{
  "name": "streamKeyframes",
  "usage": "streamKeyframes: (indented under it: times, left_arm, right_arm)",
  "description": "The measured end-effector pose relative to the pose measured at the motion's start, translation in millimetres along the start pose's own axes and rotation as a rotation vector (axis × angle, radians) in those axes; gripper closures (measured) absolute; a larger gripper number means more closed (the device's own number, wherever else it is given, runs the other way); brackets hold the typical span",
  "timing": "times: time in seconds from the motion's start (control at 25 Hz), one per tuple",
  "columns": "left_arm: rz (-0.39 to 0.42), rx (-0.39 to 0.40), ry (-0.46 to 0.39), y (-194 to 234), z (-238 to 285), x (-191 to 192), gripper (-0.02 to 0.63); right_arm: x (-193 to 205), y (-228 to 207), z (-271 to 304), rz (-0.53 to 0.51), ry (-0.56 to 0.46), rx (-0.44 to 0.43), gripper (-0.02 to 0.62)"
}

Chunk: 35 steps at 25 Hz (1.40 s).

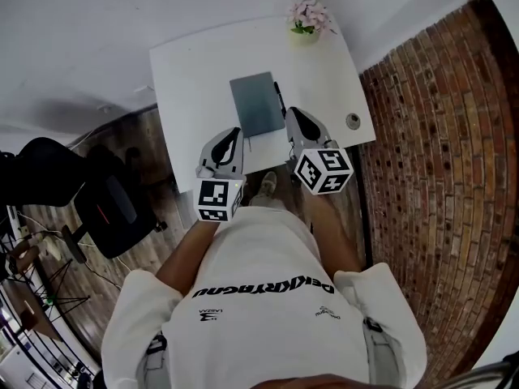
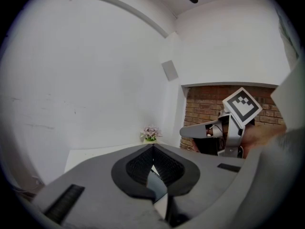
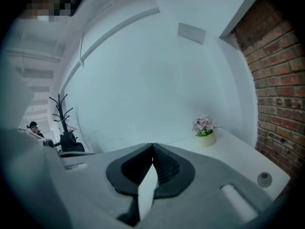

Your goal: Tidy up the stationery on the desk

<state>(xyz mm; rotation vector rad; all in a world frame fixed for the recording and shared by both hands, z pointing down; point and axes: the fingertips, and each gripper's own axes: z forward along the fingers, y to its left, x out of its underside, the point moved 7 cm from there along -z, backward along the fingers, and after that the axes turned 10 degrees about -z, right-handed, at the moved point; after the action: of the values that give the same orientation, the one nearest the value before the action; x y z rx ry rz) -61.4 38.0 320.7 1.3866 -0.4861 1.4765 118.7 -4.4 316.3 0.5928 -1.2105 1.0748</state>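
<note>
**Worktop** (image 1: 195, 79): white, rectangular, set against a white wall, with a brick wall (image 1: 430, 177) at its right.

**Notebook** (image 1: 257, 104): grey cover, closed, lying flat near the middle of the worktop.

**Pen** (image 1: 278, 97): dark and slim, lying just beside the notebook's right edge and parallel to it. Whether the two touch cannot be told.

**Flower pot** (image 1: 308, 19): pale pot with pink blooms, upright at the far right corner, well apart from the notebook.

**Round cable port** (image 1: 353, 121): set in the worktop near its right edge.

**Left tongs** (image 1: 235, 132): held over the near edge of the worktop. The tips are pressed together with nothing between them.

**Right tongs** (image 1: 293, 112): held over the near edge, at the right of the notebook. The tips are together and empty.

**Office chair** (image 1: 109, 201): black, on the wooden floor to the left of the worktop.
</note>
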Motion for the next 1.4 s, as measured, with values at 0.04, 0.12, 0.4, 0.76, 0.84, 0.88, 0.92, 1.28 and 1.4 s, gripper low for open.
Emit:
streamKeyframes:
  times: [0.04,0.12,0.4,0.76,0.84,0.88,0.92,1.28,1.4]
  left_arm:
    - [0.002,0.002,-0.006,-1.6,-2.3,-2.3,0.607]
    - [0.010,0.007,-0.020,-4.7,-5.5,-8.3,0.607]
    - [0.027,0.012,-0.067,-10.5,-12.1,-27.3,0.607]
    - [0.068,0.032,-0.097,-18.9,-13.6,-34.6,0.607]
    - [0.076,0.035,-0.100,-20.7,-13.3,-33.7,0.607]
    - [0.078,0.034,-0.101,-20.9,-13.5,-33.6,0.607]
    - [0.079,0.033,-0.103,-20.9,-13.7,-33.7,0.607]
    - [0.083,0.021,-0.126,-18.4,-15.4,-37.7,0.607]
    - [0.081,0.017,-0.130,-16.6,-15.5,-37.5,0.607]
  right_arm:
    - [-3.1,5.6,-4.3,-0.015,-0.011,-0.002,0.598]
    - [-9.3,15.8,-12.2,-0.057,-0.036,-0.004,0.598]
    - [-17.8,39.7,-28.6,-0.152,-0.112,-0.026,0.598]
    - [-22.2,54.3,-38.6,-0.197,-0.163,-0.038,0.598]
    - [-25.0,55.0,-39.2,-0.207,-0.174,-0.040,0.598]
    - [-26.7,55.4,-39.1,-0.210,-0.180,-0.042,0.598]
    - [-28.4,55.9,-38.8,-0.211,-0.186,-0.043,0.598]
    - [-30.7,58.0,-33.3,-0.221,-0.189,-0.047,0.598]
    - [-29.9,57.7,-31.9,-0.223,-0.187,-0.045,0.598]
